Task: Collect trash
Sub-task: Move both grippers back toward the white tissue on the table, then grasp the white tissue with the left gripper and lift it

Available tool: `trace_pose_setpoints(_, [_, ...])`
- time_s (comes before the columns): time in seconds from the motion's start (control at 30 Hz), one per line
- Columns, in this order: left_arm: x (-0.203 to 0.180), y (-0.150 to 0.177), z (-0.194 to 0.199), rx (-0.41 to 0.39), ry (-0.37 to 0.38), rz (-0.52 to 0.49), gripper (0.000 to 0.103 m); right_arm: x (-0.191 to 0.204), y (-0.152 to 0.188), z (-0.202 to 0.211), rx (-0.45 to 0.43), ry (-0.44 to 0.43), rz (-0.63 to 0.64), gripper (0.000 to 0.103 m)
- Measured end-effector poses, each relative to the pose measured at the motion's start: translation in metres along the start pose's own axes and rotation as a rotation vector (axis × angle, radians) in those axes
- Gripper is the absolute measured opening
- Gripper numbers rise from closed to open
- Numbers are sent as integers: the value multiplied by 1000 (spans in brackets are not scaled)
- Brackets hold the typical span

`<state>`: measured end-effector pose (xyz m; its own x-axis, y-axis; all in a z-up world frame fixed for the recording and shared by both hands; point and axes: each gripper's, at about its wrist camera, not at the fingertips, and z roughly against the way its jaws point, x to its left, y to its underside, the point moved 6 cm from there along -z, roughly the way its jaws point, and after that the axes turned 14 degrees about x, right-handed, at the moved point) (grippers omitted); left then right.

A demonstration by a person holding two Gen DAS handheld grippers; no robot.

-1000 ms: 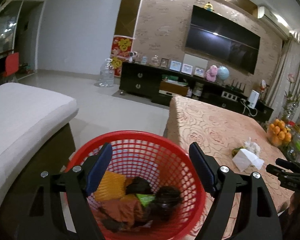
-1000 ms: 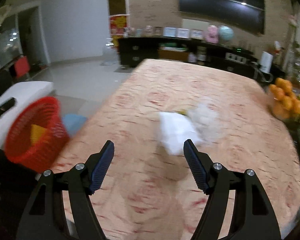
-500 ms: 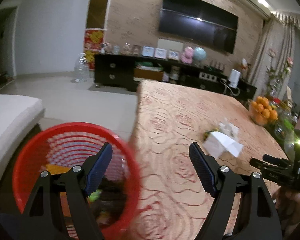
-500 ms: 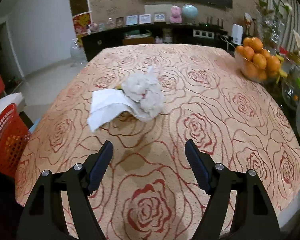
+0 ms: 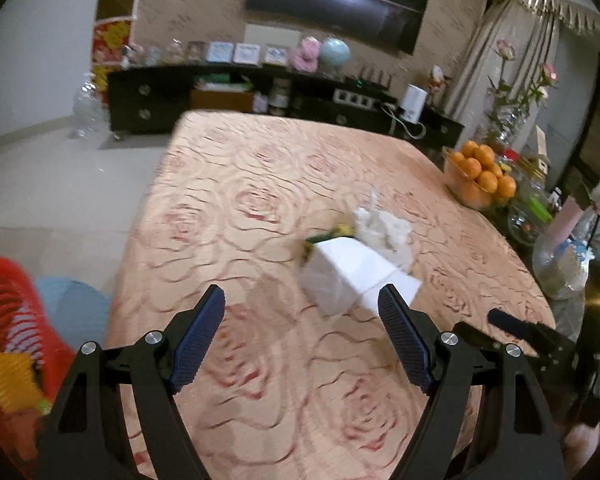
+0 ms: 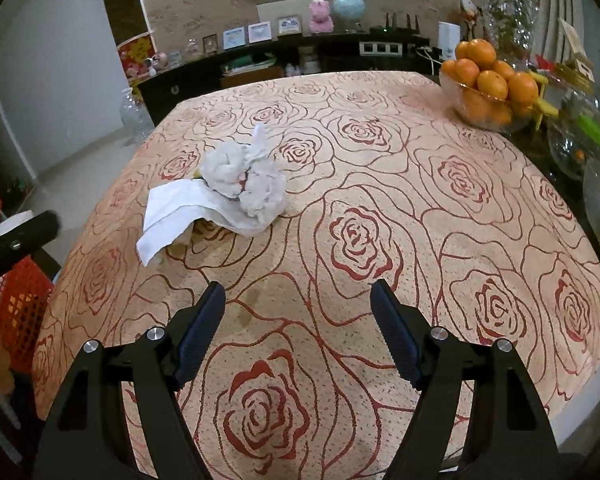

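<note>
Your trash, a crumpled tissue wad (image 6: 246,182) resting against a flat white napkin (image 6: 176,212), lies on the rose-patterned tablecloth (image 6: 380,200) towards the table's left half, with something small and yellow-green (image 5: 332,234) poking out from under it. Nothing stands between either gripper and that pile; the glass bowl of oranges (image 6: 488,88) sits well apart at the far right corner, among glass jars at the table's right edge. Your left gripper (image 5: 302,330) has its jaws spread wide and empty, with the napkin (image 5: 352,276) just ahead, close to its right finger. Your right gripper (image 6: 298,324) is equally wide open and holds nothing, hovering over bare cloth with the pile ahead and to its left. Compared with half a second ago, your left gripper has swung off the red mesh basket (image 5: 8,344), now pushed to the left edge of its view, and faces the table squarely; the right view has changed little, the pile sitting slightly further left. Only the left camera shows the basket's contents, a yellow item (image 5: 4,380) among them, though that view is motion-blurred; the right camera shows the tissue's folds sharply and only a corner of the basket (image 6: 16,304).
</note>
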<state>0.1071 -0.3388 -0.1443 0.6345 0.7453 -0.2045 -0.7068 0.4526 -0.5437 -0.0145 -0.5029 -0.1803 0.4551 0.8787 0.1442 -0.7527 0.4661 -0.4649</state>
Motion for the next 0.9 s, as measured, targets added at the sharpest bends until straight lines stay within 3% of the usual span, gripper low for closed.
trace_pose_setpoints(0.23, [-27,-23,-44,87,74,-1,76,-7,1,-3,20,-21,-34,72])
trace_pose_setpoints(0.4, [-42,-30,-68,107,80,-21,74,-7,1,-6,28,-23,-36,72])
trace_pose_setpoints(0.47, [-45,-30,-76,121,80,-30,59,-7,1,-7,32,-22,-37,72])
trace_pose_setpoints(0.53, [-43,-26,-84,151,82,-35,31,-8,2,-8,36,-22,-40,72])
trace_pose_setpoints(0.63, [-37,-19,-87,166,104,-23,14,-9,2,-9,43,-25,-47,72])
trace_pose_setpoints(0.73, [-31,-11,-80,150,112,-30,8,-9,2,-10,44,-26,-48,72])
trace_pose_setpoints(0.9, [-23,7,-61,123,83,-53,7,-10,2,-11,48,-31,-53,72])
